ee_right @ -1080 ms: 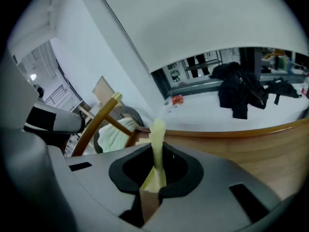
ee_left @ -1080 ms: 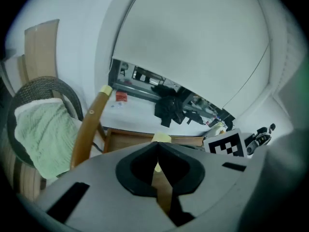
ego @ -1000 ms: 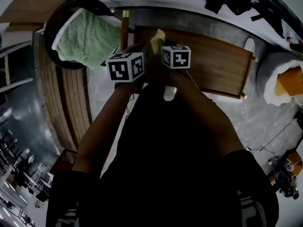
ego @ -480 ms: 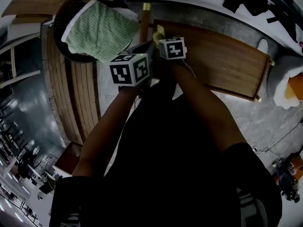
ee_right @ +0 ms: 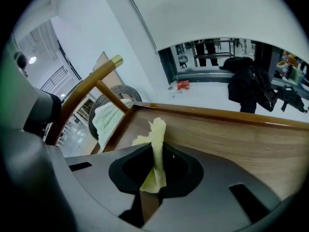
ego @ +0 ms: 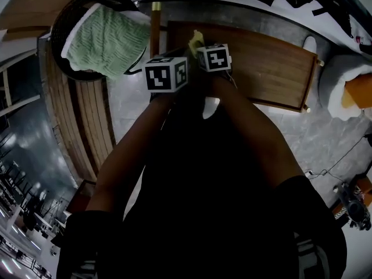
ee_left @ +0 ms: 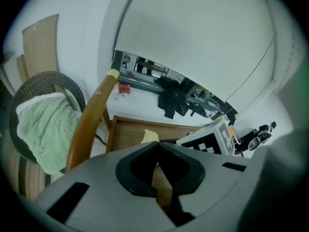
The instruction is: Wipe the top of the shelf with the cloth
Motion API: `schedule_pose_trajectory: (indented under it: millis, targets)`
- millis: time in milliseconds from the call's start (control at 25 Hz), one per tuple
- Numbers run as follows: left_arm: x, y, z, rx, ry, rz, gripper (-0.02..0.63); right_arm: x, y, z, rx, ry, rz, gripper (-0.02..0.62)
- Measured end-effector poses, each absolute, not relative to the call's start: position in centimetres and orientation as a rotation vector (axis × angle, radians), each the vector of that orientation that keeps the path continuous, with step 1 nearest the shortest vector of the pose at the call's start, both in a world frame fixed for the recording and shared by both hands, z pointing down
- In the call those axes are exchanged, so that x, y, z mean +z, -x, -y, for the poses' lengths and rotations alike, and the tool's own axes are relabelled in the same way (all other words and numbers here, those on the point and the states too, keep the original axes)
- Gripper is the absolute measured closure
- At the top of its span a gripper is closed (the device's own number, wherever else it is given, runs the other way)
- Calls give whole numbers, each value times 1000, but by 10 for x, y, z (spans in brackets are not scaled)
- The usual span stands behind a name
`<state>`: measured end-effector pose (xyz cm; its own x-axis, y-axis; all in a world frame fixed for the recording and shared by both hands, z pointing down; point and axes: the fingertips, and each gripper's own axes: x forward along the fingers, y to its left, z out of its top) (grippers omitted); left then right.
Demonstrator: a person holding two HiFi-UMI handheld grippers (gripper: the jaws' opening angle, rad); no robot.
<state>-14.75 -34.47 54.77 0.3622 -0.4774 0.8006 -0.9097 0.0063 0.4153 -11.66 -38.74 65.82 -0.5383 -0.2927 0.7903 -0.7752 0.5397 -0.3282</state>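
Looking steeply down from the head, a person's two dark-sleeved arms reach forward to the left end of a long wooden shelf (ego: 261,63). The shelf top is brown board with a raised rim.

The right gripper (ee_right: 157,146) is over the left end of the shelf. Its jaws are clenched on a small pale yellow cloth (ee_right: 159,129). The cloth is pinched into a narrow crumpled strip, and its free end pokes out past the jaw tips, above the shelf's wood. No view shows whether the cloth touches the shelf top.

The left gripper (ee_left: 157,145) is just beside the right one, at the shelf's left front corner. Its jaws are closed tip to tip with nothing between them. Past its tips its own view shows the shelf's left end, the yellow cloth, and the right gripper's marker cube (ee_left: 212,139).

Just off the shelf's left end a wooden pole (ego: 154,28) with a brass tip slants upward. Left of the shelf, beyond the pole, is a round dark wicker chair (ego: 67,16) holding a green knitted blanket (ego: 107,42). Behind the shelf, dark clothes (ee_right: 246,88) lie on the pale floor. Off the shelf's right end is a white padded seat (ego: 334,92) with something orange in it.
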Motion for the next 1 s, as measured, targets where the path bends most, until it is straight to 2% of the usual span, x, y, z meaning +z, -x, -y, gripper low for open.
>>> schedule_pose_trajectory:
  millis: [640,1000]
  targets:
    - [596,-35,354,615,-1651,1071,594,650,-76,393,873,-996,1977,548]
    - [605,-117,365,635,-1691,1020,594,647,-162,401,879,-1062,1961,548]
